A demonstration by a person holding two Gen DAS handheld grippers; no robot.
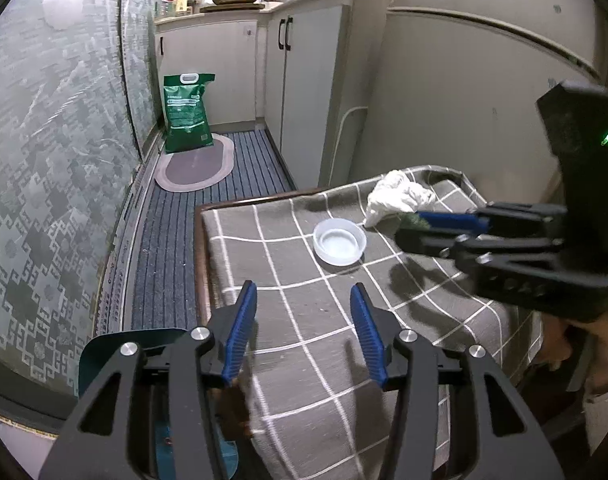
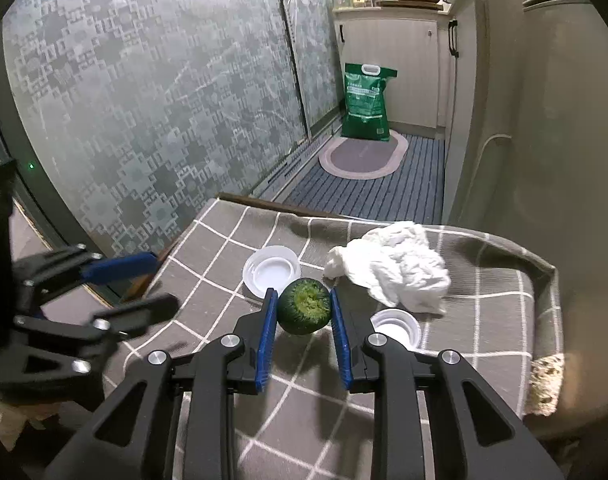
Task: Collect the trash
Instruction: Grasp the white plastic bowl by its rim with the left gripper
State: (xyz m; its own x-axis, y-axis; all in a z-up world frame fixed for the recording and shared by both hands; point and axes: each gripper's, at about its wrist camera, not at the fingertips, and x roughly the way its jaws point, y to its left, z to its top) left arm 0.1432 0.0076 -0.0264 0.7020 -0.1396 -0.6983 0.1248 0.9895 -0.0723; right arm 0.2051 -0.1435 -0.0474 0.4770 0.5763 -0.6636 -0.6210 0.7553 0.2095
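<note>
step in hand, as judged: grasping one piece of trash. the right tongs (image 2: 302, 307) bracket a green vegetable scrap (image 2: 304, 311) on the desk (image 2: 207, 264) — pads touching or just beside its sides; whether they are clenched on it cannot be told. the left tongs (image 1: 304, 300) are released, holding nothing, near the desk's front edge. next move calls for a firm squeeze, then a straight lift. crumpled tissue (image 2: 392, 268) and two plastic lids (image 2: 269, 272) lie just beside the scrap — open room is toward the near side.
</note>
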